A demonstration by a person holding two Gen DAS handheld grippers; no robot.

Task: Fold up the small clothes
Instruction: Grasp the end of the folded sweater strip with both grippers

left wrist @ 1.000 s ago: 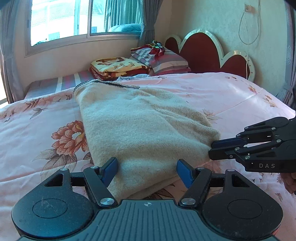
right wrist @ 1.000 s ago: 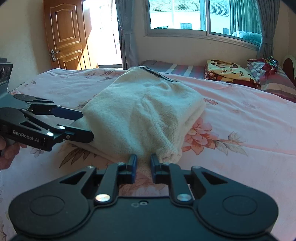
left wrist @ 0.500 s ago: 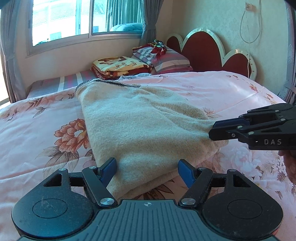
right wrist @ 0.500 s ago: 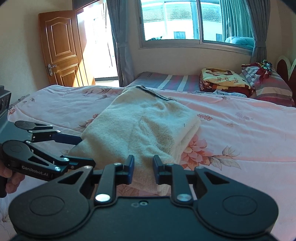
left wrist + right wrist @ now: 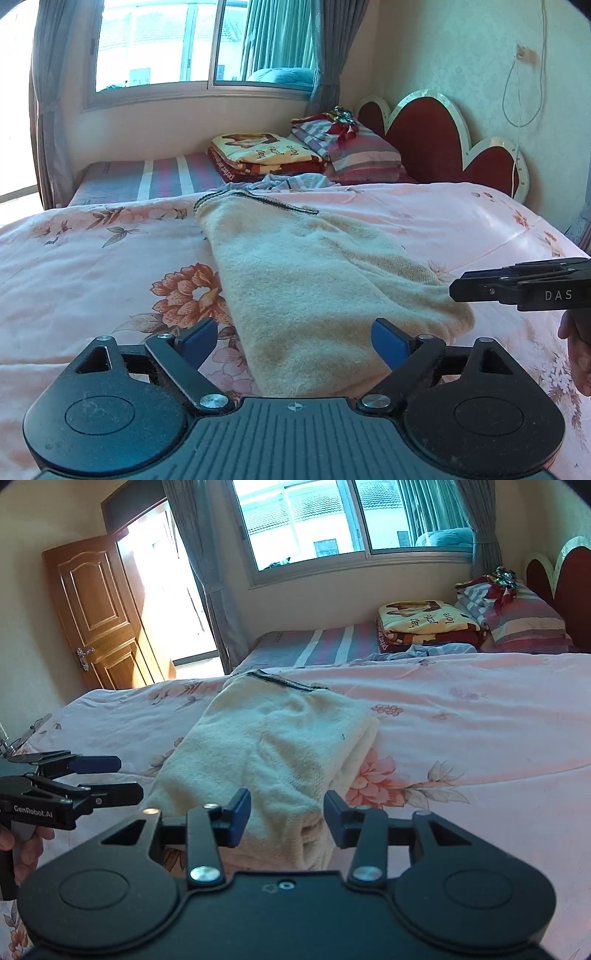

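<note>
- On the bed (image 5: pixel 92 258), spread with a pink floral cover, the cream knitted garment (image 5: pixel 314 280) lies folded into a long strip, its dark-trimmed edge at the far end toward the window (image 5: pixel 184 44).
- Left gripper (image 5: pixel 295 341): its jaws have just been opening and now stand wide, blue pads either side of the garment's near end without pressing it.
- Right gripper (image 5: pixel 286 818): its jaws have also just been opening, to a moderate gap, with the near corner of the cloth showing between the pads but not pinched.
- Both look to me like a release after laying a fold down, so the step in hand is letting go cleanly.
- To do it well I'd draw each gripper straight back and slightly up, so no pad catches the loose knit and drags the top layer askew.
- The right-hand side of the strip shows stacked layers a little uneven; a light press or tug there would square the edges.
- A final fold, near end carried toward the trimmed end, seems likely; pinch all layers at both near corners together.
- Folded blankets (image 5: pixel 266 155) and a pillow (image 5: pixel 351 151) sit well apart by the headboard (image 5: pixel 424 136).
</note>
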